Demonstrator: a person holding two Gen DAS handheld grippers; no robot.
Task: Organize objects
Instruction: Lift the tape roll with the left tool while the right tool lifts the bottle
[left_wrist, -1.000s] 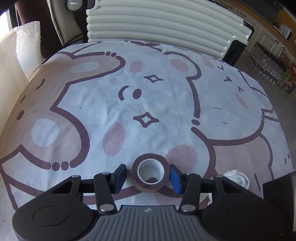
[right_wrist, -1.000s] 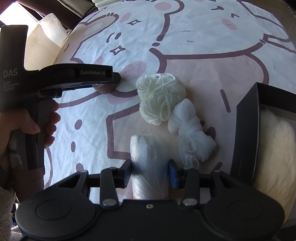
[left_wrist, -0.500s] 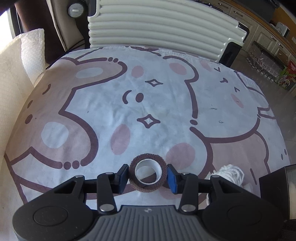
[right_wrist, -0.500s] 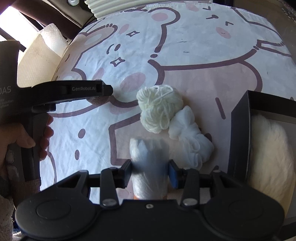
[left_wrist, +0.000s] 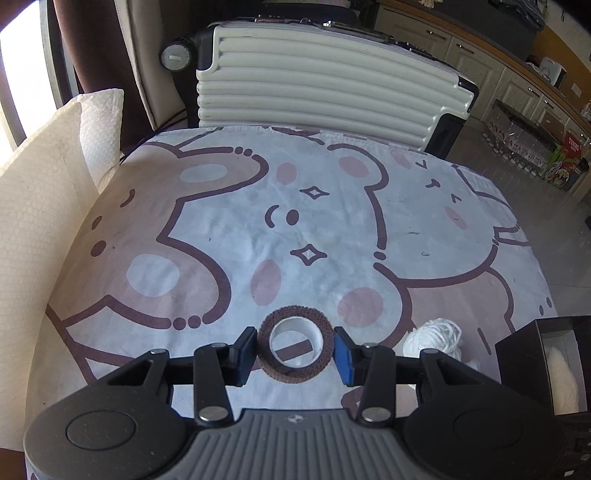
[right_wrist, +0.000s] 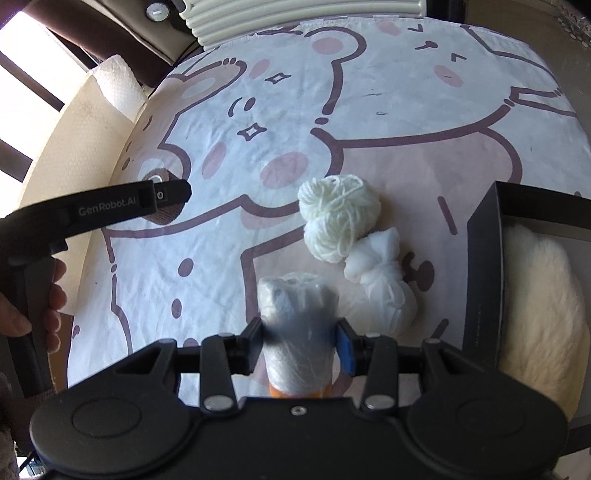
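Observation:
A brown tape roll (left_wrist: 293, 349) with a white core sits between the blue pads of my left gripper (left_wrist: 294, 355), which is shut on it and holds it above the bear-print cloth (left_wrist: 221, 229). The right wrist view shows the same roll (right_wrist: 164, 212) under the left gripper (right_wrist: 168, 195), off the cloth, a hand on its handle. My right gripper (right_wrist: 300, 349) is shut on a plastic-wrapped white thread spool (right_wrist: 297, 314) with an orange base, held over the cloth's near part.
A cream yarn ball (right_wrist: 338, 218) and a white fabric bundle (right_wrist: 380, 280) lie just right of the spool. A black box (right_wrist: 484, 277) holding white fur (right_wrist: 535, 295) stands at the right. A ribbed white suitcase (left_wrist: 325, 85) stands behind the table, a paper towel roll (left_wrist: 99, 125) at left.
The left gripper's pads closed onto the tape roll and lifted it off the cloth, so more of the table shows. The right gripper kept its hold on the spool.

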